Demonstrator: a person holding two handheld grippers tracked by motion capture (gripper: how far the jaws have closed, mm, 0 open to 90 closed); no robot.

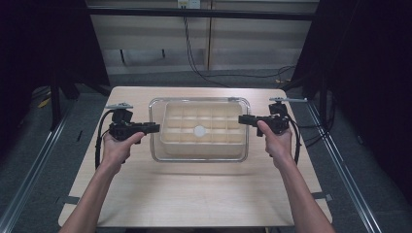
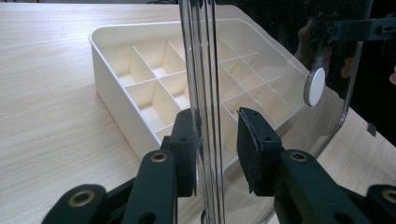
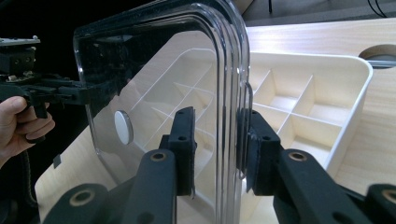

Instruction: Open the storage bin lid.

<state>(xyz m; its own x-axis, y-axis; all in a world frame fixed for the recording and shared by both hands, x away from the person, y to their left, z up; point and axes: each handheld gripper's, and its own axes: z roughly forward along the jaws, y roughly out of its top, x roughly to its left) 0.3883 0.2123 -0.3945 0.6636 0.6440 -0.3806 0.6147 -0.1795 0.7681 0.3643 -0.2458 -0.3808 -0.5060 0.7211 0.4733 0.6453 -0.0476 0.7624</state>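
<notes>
High view: clear lid point(image 1: 158, 127) held over tray point(image 1: 167, 138).
Left hand-held gripper point(image 1: 154, 128) and right hand-held gripper point(image 1: 241, 119) each clamp an opposite lid edge.

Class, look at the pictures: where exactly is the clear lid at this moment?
In the high view the clear lid is held just above the cream divided tray at the table's middle, its left rim in the left gripper and its right rim in the right gripper.

The high view is dim and soft, with the table point(image 1: 194, 194) lit evenly from above and black surroundings at both sides. Both gripper views are brighter and sharper; the clear lid point(image 3: 159, 84) mirrors dark reflections and carries thin bright glare lines along its rim, while close jaws blur slightly.
</notes>
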